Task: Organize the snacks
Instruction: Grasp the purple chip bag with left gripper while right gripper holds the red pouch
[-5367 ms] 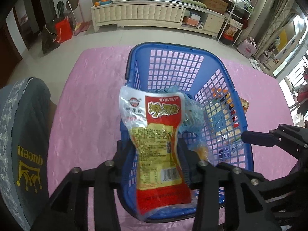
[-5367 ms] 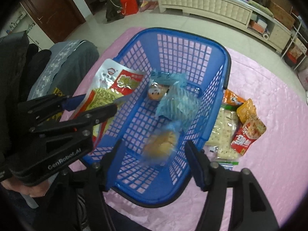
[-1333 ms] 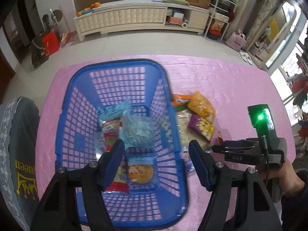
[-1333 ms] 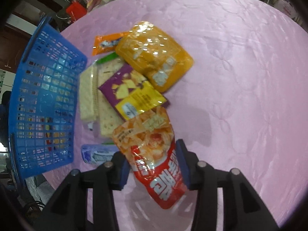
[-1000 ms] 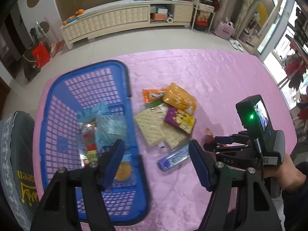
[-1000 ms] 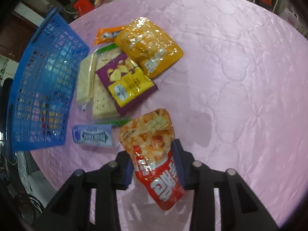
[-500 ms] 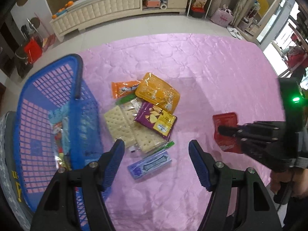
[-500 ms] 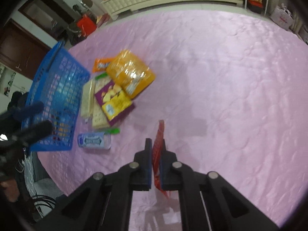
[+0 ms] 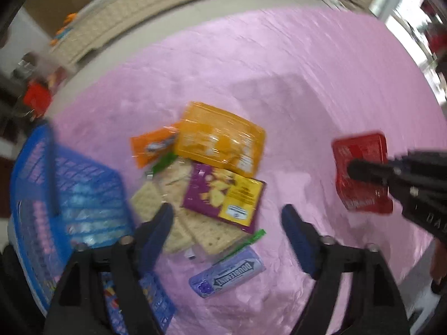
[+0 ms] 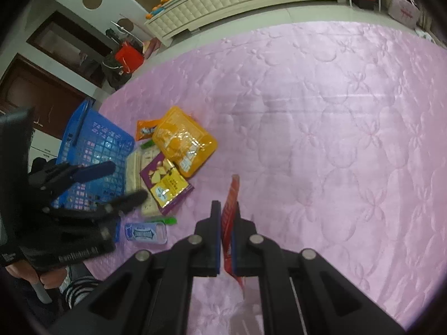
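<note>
Snacks lie in a loose heap on the pink quilted bed [image 10: 335, 111], just beside the blue basket [image 9: 69, 195], and the left claw [image 9: 226, 220] hangs almost straight down over the near end of that heap. Its jaws are opening and nothing sits between the pads; under the gap lie the purple packet [image 9: 223, 195] and the crackers [image 9: 178, 223], with the gum pack [image 9: 227, 275] nearer the wrist, its long axis slanting across the line between the fingers. The left claw is by far the nearer one to these. The right claw [image 10: 226, 217] is pinched fully closed on the red packet [image 10: 230, 203], held edge-on and clear of the bed, well apart from the heap. The basket lies beyond the heap on the far side from it, so I judge its carry must cross over the left claw's working spot
</note>
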`<state>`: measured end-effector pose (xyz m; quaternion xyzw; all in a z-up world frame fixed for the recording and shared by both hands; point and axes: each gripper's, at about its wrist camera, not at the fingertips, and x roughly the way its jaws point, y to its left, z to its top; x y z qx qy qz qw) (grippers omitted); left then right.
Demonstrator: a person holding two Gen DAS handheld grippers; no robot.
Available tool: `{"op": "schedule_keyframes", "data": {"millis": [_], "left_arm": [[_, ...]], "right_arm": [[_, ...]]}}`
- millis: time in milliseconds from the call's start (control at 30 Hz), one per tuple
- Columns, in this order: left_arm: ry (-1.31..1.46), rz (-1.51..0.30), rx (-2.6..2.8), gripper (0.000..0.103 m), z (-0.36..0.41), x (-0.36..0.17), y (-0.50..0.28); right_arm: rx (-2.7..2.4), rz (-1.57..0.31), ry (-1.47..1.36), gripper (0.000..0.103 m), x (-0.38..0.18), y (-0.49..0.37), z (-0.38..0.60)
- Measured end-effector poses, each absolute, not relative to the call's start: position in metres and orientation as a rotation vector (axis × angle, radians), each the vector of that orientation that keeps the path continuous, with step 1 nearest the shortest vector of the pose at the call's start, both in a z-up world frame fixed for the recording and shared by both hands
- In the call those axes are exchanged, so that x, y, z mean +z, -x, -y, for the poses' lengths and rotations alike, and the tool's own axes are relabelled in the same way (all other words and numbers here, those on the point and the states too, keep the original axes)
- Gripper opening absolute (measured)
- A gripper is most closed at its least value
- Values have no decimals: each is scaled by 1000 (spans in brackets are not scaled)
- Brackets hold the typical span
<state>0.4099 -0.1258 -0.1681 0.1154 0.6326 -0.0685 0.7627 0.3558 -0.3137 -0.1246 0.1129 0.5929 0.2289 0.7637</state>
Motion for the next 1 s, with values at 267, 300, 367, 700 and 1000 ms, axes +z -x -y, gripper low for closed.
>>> {"op": "schedule_keyframes", "data": {"millis": [267, 300, 367, 700, 1000], "left_arm": [[-464, -1398, -208, 81, 150, -193, -414], [-489, -1389, -206, 81, 150, -194, -416], [-508, -1398, -195, 81, 150, -202, -424], [-460, -1461, -171, 82, 141, -235, -448], [-371, -1450, -167, 64, 131, -232, -441]], "right_arm": [[517, -1320, -295, 8, -139, -360, 312], [520, -1320, -299, 8, -140, -360, 312], [531, -1315, -313, 8, -143, -361, 311], [541, -1313, -297, 8, -147, -360, 306], [527, -1313, -344, 8, -149, -357, 301]]}}
